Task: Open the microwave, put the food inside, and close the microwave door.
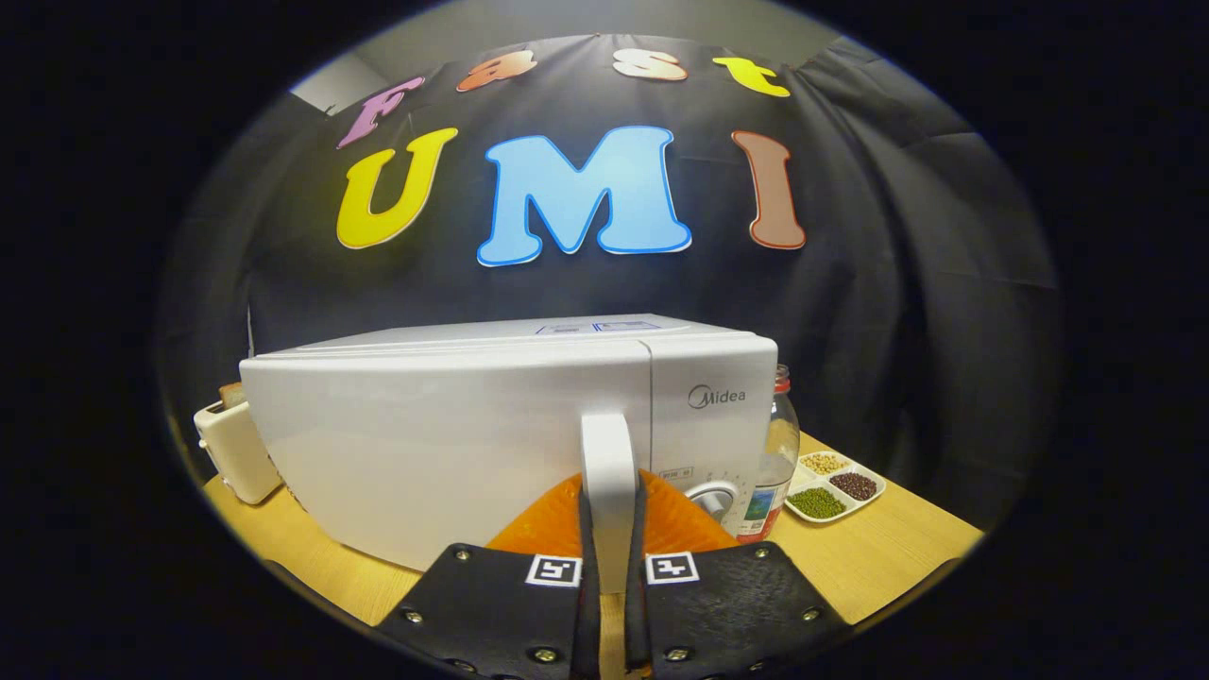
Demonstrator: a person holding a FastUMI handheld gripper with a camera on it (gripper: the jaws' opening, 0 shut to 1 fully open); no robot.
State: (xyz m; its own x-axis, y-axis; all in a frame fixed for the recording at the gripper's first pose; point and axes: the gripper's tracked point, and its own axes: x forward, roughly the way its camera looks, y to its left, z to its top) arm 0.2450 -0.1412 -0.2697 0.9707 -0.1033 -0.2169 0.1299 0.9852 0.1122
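Note:
A white microwave (453, 425) stands on the wooden table (878, 557), its door shut or nearly shut. The door's upright white handle (609, 463) runs down between my two fingers. My gripper (611, 529) is shut on this handle, with both fingers (584, 538) pressed against its sides. The microwave's control panel with a round dial (713, 496) lies just right of the handle. No food for the microwave can be made out.
A white toaster (231, 449) with bread in it sits left of the microwave. Right of the microwave stands a clear bottle (776, 453) with a red cap. Beyond it lies a white divided tray (836, 486) of beans.

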